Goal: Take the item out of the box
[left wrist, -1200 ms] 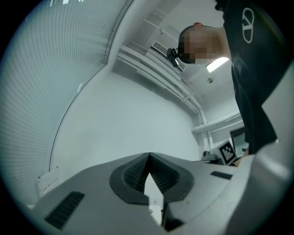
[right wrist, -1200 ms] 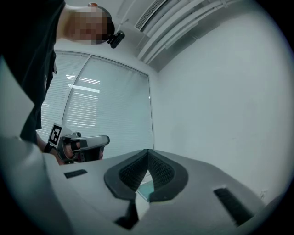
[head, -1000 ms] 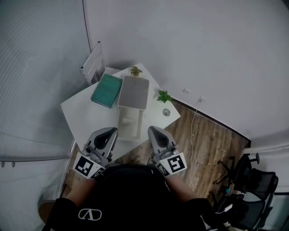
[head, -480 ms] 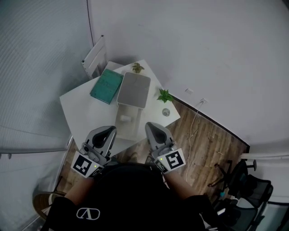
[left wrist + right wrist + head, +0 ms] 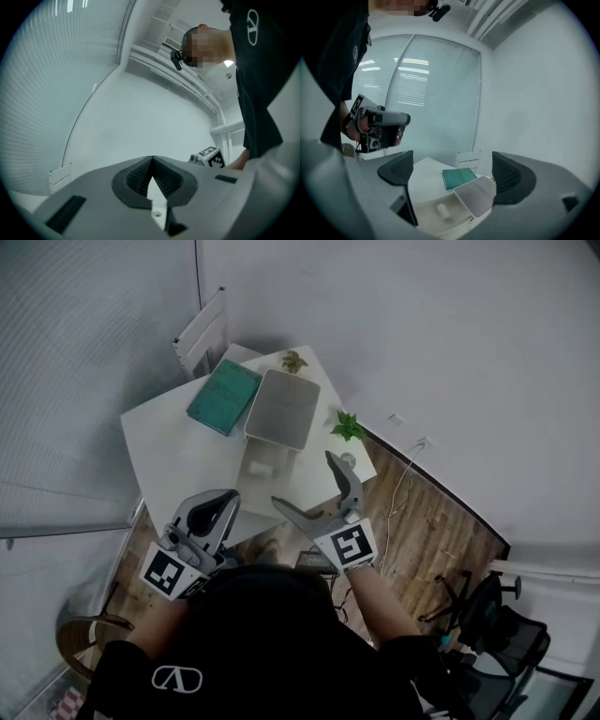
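Observation:
An open white box (image 5: 263, 482) stands on the white table (image 5: 164, 442), its lid (image 5: 282, 409) folded back. A small white roll-shaped item (image 5: 262, 466) lies inside; the right gripper view shows the item (image 5: 443, 211) in the box (image 5: 426, 220) below the jaws. My right gripper (image 5: 317, 495) hovers at the table's near edge, short of the box, its jaws opening wide with nothing between them. My left gripper (image 5: 208, 517) is held beside it, shut and empty; in its own view the left gripper (image 5: 151, 161) points up at a bare wall.
A green book (image 5: 223, 396) lies left of the lid. Two small potted plants (image 5: 348, 426) (image 5: 293, 360) and a small round object (image 5: 348, 458) sit along the table's right side. A white chair (image 5: 202, 334) stands behind. Wooden floor and a cable (image 5: 403, 493) lie to the right.
The right gripper's jaws have swung from shut to wide apart and it has risen toward the box. The left gripper stays shut, shifted slightly down and left.

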The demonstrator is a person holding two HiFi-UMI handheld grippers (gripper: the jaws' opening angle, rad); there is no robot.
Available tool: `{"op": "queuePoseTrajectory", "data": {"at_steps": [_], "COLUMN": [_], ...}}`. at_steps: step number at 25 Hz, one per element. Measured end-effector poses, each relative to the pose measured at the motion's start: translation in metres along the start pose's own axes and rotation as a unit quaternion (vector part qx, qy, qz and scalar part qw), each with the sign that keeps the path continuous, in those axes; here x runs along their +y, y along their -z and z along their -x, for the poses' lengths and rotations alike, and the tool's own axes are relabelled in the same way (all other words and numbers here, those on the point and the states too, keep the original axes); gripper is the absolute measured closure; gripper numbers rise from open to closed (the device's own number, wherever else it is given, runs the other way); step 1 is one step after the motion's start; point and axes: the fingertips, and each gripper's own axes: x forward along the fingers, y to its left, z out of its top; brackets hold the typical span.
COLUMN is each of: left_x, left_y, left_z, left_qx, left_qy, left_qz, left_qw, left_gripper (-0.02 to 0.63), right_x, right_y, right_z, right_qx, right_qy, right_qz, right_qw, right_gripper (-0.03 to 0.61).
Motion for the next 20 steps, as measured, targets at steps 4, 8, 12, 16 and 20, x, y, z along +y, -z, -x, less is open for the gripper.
{"op": "queuePoseTrajectory", "data": {"at_steps": [4,8,12,16,20], "left_x": [0.006,0.014,0.023,0.03,0.036], "left_y": [0.008,0.015,0.016,0.018,0.012], "left_z": [0.005,0.016,0.028,0.039,0.046], "left_qx": [0.006,0.008,0.005,0.006,-0.008], "left_qy": [-0.013,-0.028,-0.05,-0.068,-0.09], "left_qz": [0.011,0.021,0.024,0.02,0.017], "left_qw": [0.9998,0.9994,0.9985,0.9975,0.9958], "left_gripper": [0.609,0.609,0.609,0.609,0.609], "right_x": [-0.002,0.002,0.01,0.022,0.033], "right_y": [0.026,0.059,0.103,0.149,0.194], "right_z": [-0.033,-0.068,-0.098,-0.123,-0.139], "right_qx": [0.037,0.084,0.144,0.203,0.253], "right_qy": [-0.039,-0.073,-0.106,-0.141,-0.172], "right_qz": [0.056,0.082,0.098,0.113,0.119], "right_qw": [0.997,0.99,0.979,0.962,0.945], "right_gripper": [0.065,0.083,0.102,0.121,0.135]}}
